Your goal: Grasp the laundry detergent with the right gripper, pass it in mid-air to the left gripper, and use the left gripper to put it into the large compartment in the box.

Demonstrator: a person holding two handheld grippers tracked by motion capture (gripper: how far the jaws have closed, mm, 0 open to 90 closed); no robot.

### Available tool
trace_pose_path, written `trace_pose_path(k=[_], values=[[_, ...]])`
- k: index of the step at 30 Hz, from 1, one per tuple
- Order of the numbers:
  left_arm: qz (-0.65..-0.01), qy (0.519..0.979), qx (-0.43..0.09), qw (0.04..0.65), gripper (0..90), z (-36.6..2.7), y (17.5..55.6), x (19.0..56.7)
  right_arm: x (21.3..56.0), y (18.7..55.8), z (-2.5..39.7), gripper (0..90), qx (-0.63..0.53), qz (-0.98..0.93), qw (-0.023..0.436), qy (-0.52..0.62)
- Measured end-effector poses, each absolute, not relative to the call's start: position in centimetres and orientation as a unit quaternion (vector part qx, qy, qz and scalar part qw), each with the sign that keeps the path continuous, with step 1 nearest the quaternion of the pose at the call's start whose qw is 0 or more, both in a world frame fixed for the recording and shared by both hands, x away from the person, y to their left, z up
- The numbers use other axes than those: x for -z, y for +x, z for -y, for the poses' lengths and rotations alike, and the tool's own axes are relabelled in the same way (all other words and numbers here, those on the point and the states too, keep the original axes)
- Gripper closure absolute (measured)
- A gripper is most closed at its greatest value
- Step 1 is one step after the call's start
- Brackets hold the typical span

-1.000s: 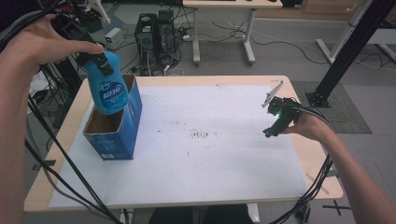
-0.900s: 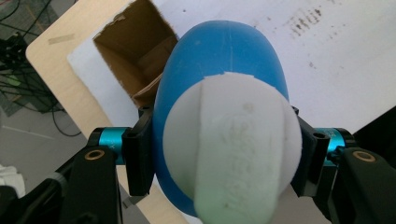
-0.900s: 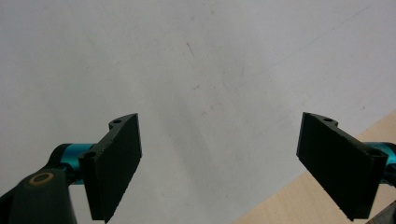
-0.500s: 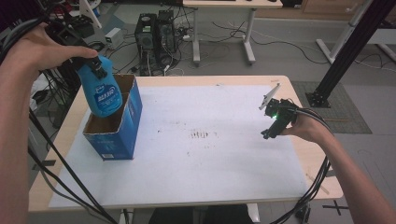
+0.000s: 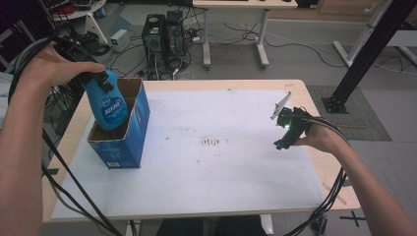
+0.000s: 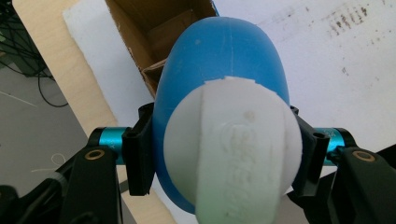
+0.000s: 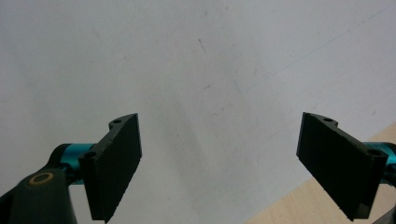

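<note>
Blue plastic fills the left gripper view: the blue plastic bottle with the white cap [image 6: 219, 135] sits clamped at its neck between the black jaws of the left gripper [image 5: 101, 81], cap toward the camera, body pointing down at the open blue cardboard box [image 5: 120, 125]. Over the last second the bottle has sunk from above the box rim to partly inside it, its lower half now below the box's top edge in the high view, so the placing looks well under way and, by my judgement, only a further lowering and a release remain. The box walls stand close around the bottle on the near and left sides, leaving little slack for tilting; the box itself stands near the left edge of the white sheet-covered wooden table [image 5: 221, 187]. Farther right, well apart, the right gripper [image 5: 290, 130] hovers with its jaws spread wide and nothing between them, over bare white sheet close to the table's right edge, much where it hung a second ago. Between the two lies broad open tabletop with faint dark marks.
</note>
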State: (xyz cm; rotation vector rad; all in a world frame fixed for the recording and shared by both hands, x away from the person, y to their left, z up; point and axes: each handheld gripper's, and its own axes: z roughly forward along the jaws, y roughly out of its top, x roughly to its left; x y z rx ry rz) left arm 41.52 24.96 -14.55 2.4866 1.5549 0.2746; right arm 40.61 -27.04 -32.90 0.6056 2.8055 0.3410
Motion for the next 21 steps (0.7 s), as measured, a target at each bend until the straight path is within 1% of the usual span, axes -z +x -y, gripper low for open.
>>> trace_pose_path(k=[21], values=[[-0.504, 0.855, -0.067, 0.101, 37.8, -25.5, 42.0, 20.1, 34.1, 40.2, 26.1, 13.3, -0.108, -0.966, 0.123, 0.202]])
